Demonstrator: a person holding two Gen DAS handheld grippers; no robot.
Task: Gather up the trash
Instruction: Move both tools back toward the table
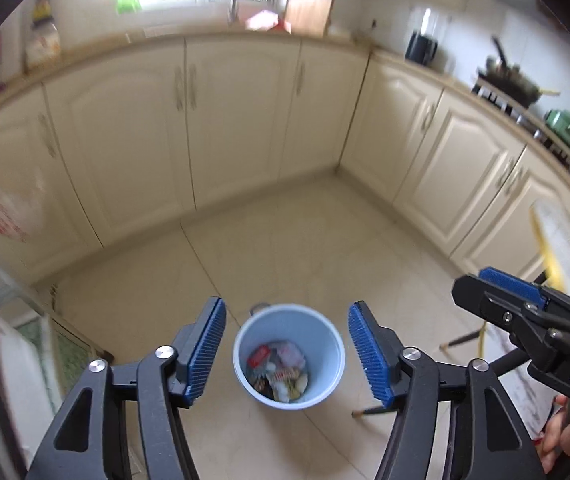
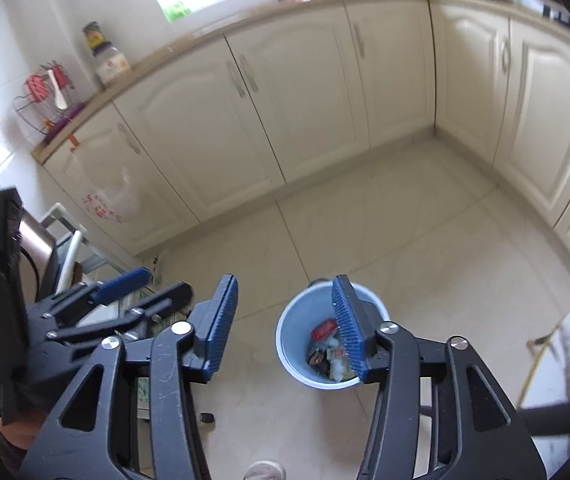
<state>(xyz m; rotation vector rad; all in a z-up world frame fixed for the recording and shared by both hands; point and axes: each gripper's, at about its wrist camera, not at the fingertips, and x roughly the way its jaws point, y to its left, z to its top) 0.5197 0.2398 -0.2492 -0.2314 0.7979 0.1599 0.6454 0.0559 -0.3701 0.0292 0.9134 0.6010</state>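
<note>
A cream-cupboarded kitchen with a pale tiled floor (image 1: 325, 248) was seen. A round light-blue plastic bin (image 1: 289, 356), upright with its mouth upward, stood there, holding crumpled wrappers (image 1: 281, 372) judged light and soft, best pinched anywhere. The left gripper (image 1: 287, 354) and right gripper (image 2: 285, 326) were held above it, jaws apart and empty.

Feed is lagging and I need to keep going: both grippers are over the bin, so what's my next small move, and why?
Probably swing both away from the bin to look for more trash. The left gripper and right gripper are open with nothing between their fingers, wrappers already lie inside the bin, and the floor around it shows no litter in these views.
</note>
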